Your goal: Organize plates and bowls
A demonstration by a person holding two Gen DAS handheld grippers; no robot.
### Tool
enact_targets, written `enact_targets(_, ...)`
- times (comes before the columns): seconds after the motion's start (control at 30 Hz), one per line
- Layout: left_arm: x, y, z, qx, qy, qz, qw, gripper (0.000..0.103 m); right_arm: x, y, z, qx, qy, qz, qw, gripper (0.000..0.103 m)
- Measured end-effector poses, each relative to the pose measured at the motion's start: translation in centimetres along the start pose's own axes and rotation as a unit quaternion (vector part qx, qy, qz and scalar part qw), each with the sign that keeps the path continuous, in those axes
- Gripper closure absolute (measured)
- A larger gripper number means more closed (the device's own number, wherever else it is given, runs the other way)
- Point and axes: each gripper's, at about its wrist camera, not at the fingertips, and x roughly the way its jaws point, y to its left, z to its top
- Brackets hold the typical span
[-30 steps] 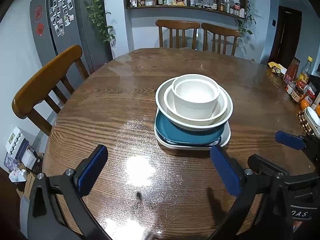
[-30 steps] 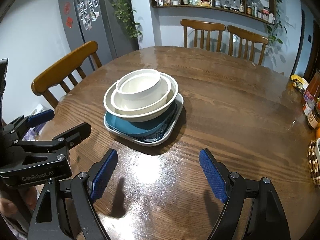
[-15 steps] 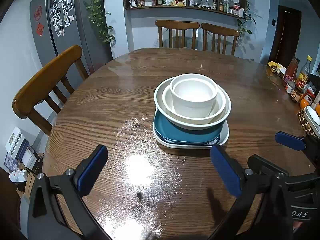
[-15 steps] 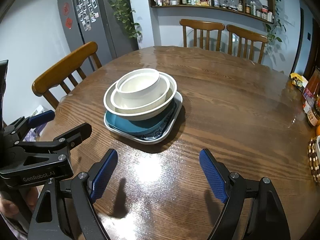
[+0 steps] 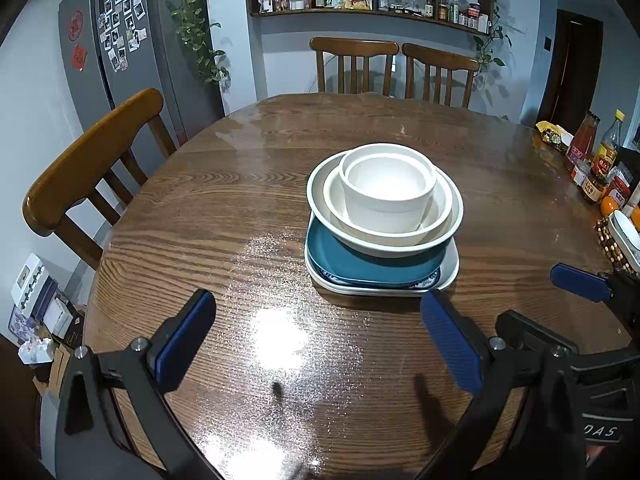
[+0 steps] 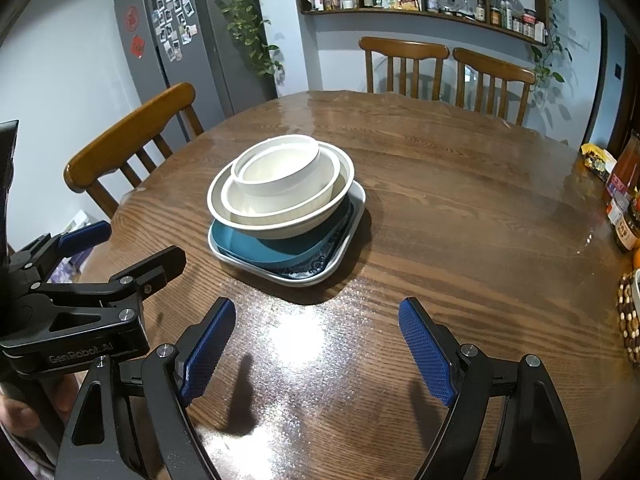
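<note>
A stack of dishes stands on the round wooden table (image 5: 240,208): a white square plate (image 5: 450,270) at the bottom, a blue plate (image 5: 360,264) on it, then a wide white bowl (image 5: 320,200), a second white bowl and a small white bowl (image 5: 386,192) nested inside. The same stack shows in the right wrist view, with the small bowl (image 6: 276,170) on top and the white plate (image 6: 352,224) below. My left gripper (image 5: 318,340) is open and empty, short of the stack. My right gripper (image 6: 318,348) is open and empty, also short of it.
Bottles and jars (image 5: 596,156) and a beaded mat with a dish (image 5: 618,240) crowd the table's right edge. Wooden chairs stand at the left (image 5: 92,160) and far side (image 5: 394,68). A fridge (image 5: 120,60) stands back left.
Both grippers have drifted slightly back from the stack and stayed open. The dishes have not moved.
</note>
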Motion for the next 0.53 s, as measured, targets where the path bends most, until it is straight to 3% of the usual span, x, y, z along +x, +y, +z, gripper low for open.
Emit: enact_targets(0.53, 0.60, 0.16, 0.29, -0.002, 0.008, -0.007, 0.9999, 0.001, 0.25, 0.21, -0.17, 0.003, 0.002, 0.000, 1.000, 0.019)
